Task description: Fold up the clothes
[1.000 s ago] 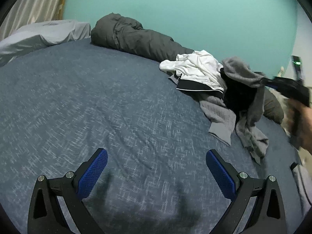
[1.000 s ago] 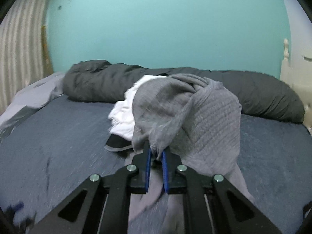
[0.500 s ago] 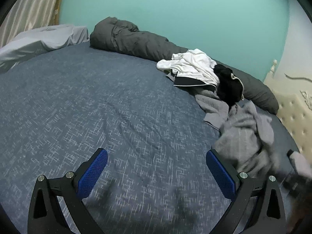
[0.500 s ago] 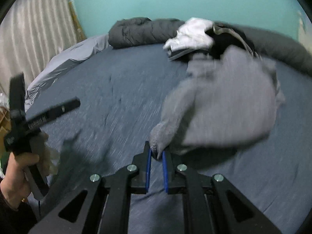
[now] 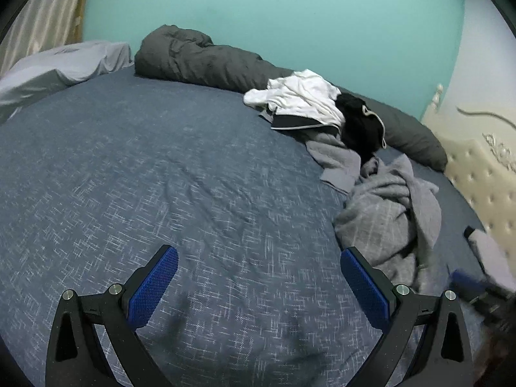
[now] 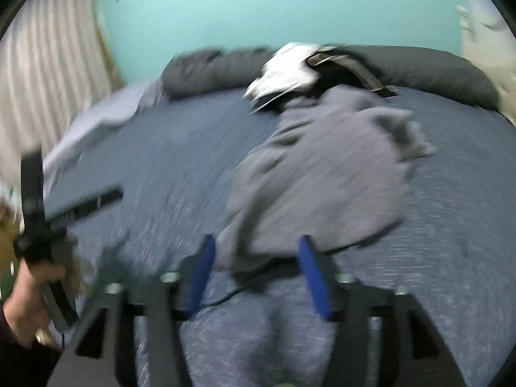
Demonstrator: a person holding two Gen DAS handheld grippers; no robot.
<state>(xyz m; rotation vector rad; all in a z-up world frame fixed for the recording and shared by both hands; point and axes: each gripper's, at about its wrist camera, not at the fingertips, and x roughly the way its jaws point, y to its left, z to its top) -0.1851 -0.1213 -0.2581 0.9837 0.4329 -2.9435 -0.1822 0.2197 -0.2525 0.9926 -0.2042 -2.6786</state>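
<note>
Grey knit sweater [image 6: 322,174] is lying in a loose heap on the blue bed [image 5: 167,174], dumped a bit in front of the rest of the laundry pile, where a white shirt [image 5: 300,96] and a black garment [image 5: 361,125] sit against the rolled dark duvet [image 5: 200,58] by the teal wall. Nothing folded yet as far as I can tell, so this looks like the very start of the job.

Right gripper [image 6: 254,274] has its fingers spread apart right at the near edge of the sweater, not clamping anything. That view is pretty smeared, so I can't say if the fabric touches a finger or just sits between them. Left gripper [image 5: 258,285] is hanging over bare bedspread with its fingers wide and nothing between them, well off to the side of the sweater. You can see the person's hand [image 6: 32,293] wrapped around its handle in the right wrist view.

Handling-wise I'd guess it's soft, floppy, light-ish knit that will stretch and drag rather than slide. It won't hold a shape, so pinching the middle of the heap would just lift a blob. Best bet is probably to find two matching points, shoulders or the hem corners, one per gripper, then lift and shake it flat on the open stretch of bed. Where those corners are in that crumple I honestly can't make out.
</note>
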